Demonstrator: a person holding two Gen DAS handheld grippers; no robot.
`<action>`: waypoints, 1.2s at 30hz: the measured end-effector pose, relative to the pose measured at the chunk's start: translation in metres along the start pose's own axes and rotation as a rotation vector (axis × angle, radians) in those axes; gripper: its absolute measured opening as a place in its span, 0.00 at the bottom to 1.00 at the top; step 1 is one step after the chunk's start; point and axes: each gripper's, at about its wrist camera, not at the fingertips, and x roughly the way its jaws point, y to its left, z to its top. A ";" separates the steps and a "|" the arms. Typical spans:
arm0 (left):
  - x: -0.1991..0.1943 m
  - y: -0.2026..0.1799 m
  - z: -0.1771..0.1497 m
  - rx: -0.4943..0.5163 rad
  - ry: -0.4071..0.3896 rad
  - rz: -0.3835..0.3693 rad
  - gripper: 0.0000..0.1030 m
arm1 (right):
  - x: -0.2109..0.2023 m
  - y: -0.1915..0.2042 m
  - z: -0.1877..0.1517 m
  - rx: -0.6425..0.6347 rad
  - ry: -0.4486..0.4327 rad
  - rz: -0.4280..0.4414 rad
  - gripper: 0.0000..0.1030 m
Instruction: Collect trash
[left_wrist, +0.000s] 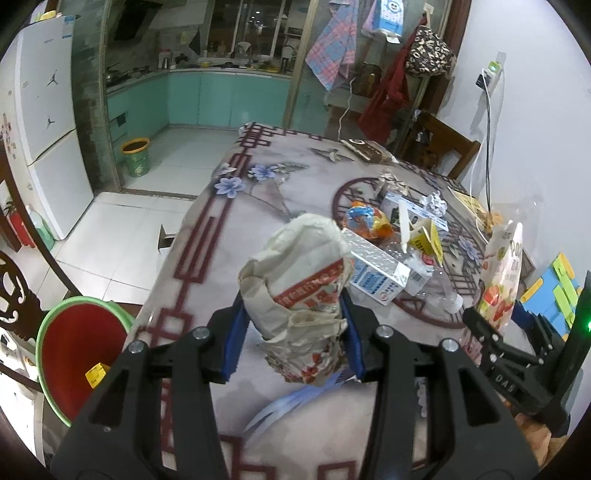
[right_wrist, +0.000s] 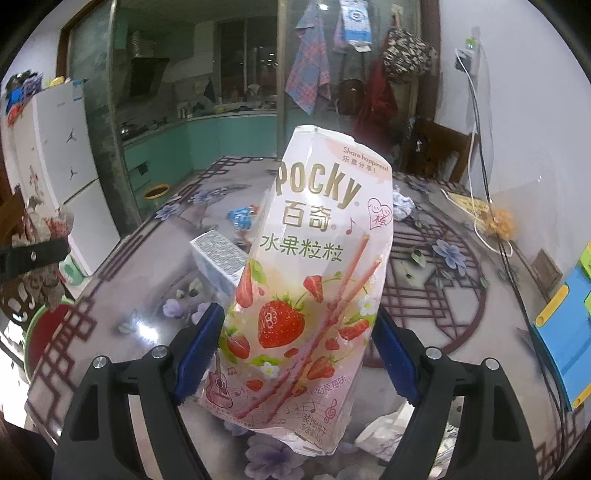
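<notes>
The left gripper (left_wrist: 293, 328) pinches a crumpled paper bag (left_wrist: 299, 291) between its blue pads, lifted above the table (left_wrist: 229, 236). Beyond its fingertips lie a milk carton (left_wrist: 376, 273) and a yellow carton (left_wrist: 424, 240); a red bin (left_wrist: 74, 354) sits to their left. The right gripper (right_wrist: 295, 343) clamps a Pocky packet (right_wrist: 314, 280) upright between its fingers.

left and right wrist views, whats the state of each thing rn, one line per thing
left gripper: shut on the crumpled paper bag
crumpled paper bag: held upright, off the table
right gripper: shut on the Pocky bag
Pocky bag: held upright, top torn open
red bin: open beside the table, yellow scrap inside
blue-and-white carton: lying on its side on the table
</notes>
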 end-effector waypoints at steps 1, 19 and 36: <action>-0.001 0.004 0.000 -0.008 0.000 0.001 0.42 | 0.000 0.005 -0.001 -0.008 -0.001 0.002 0.75; -0.022 0.074 -0.013 -0.116 0.004 0.040 0.42 | -0.007 0.077 -0.004 -0.044 0.016 0.079 0.75; -0.051 0.178 -0.029 -0.296 -0.029 0.216 0.42 | 0.001 0.180 0.016 -0.079 0.037 0.314 0.75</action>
